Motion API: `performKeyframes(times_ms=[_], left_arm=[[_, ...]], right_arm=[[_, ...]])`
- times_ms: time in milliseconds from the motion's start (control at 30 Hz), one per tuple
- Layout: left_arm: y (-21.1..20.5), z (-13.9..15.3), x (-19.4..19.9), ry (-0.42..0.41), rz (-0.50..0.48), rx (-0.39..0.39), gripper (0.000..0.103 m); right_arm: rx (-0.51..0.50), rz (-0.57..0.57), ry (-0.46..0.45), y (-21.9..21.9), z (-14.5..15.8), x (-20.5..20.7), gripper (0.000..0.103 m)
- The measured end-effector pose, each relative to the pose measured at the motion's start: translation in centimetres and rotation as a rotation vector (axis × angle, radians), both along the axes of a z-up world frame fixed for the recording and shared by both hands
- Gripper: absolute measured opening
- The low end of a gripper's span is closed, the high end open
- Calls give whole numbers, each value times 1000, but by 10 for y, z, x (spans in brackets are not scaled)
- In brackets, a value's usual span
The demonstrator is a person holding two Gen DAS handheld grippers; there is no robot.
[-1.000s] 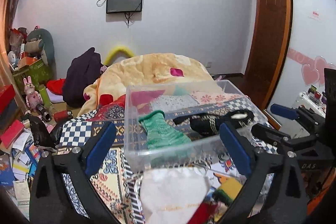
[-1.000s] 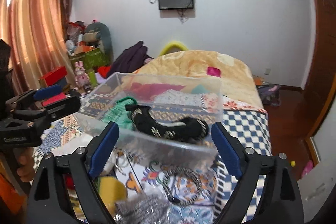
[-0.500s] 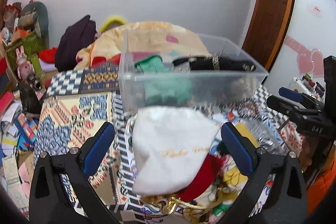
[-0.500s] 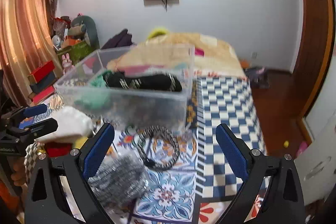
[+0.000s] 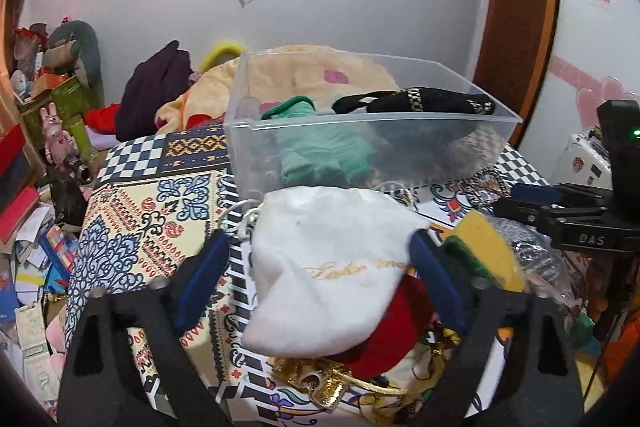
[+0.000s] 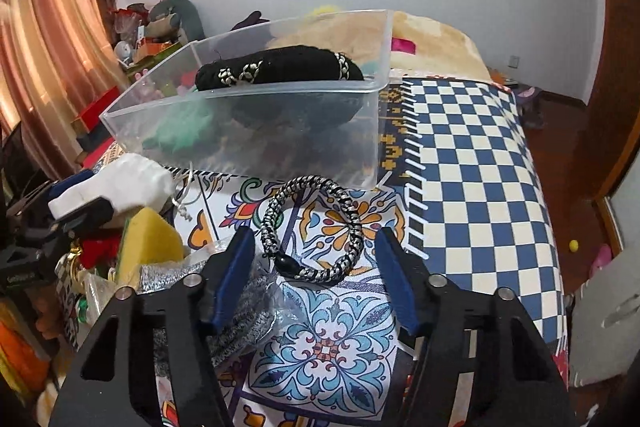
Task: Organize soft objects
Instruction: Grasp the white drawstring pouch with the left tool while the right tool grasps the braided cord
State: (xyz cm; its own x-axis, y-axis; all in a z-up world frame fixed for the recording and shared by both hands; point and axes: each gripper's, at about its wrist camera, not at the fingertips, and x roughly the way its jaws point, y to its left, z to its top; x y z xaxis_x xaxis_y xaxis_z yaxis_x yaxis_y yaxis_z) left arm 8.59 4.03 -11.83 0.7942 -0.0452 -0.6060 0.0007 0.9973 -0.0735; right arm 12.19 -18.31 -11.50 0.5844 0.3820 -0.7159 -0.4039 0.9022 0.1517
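A clear plastic bin [image 5: 360, 131] [image 6: 280, 143] stands on the patterned bed cover and holds a green knit item [image 5: 320, 155] and a black item with gold trim [image 5: 420, 101] [image 6: 280, 69]. My left gripper [image 5: 320, 267] is open, its blue pads on either side of a white cloth pouch [image 5: 328, 279] [image 6: 120, 183] that lies on a red item [image 5: 388, 339]. My right gripper [image 6: 316, 263] is open, its pads on either side of a black-and-white braided ring [image 6: 312, 227] lying in front of the bin.
A yellow-green sponge [image 5: 480, 247] [image 6: 148, 243], a grey knit item in plastic [image 6: 240, 311] and a gold item [image 5: 320, 379] lie in the pile. A beige blanket [image 5: 304, 67] lies behind the bin. Clutter fills the floor at left [image 5: 36, 227].
Both grippers have come down and closer to the bed. The left one's pads now flank the white pouch; the right one's pads now flank the braided ring and stand closer together.
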Motion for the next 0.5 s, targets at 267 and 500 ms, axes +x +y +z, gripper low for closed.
performKeyframes(times_ms=[267,500], left_arm=[[-5,4,-2,-6,-42,-9,47],[-4,15,-9,-43,-47,-15,31]], right_arm=[[-9,-7,-7,4,0,-2,39],[-12,-23,-16,-3,1,2,19]])
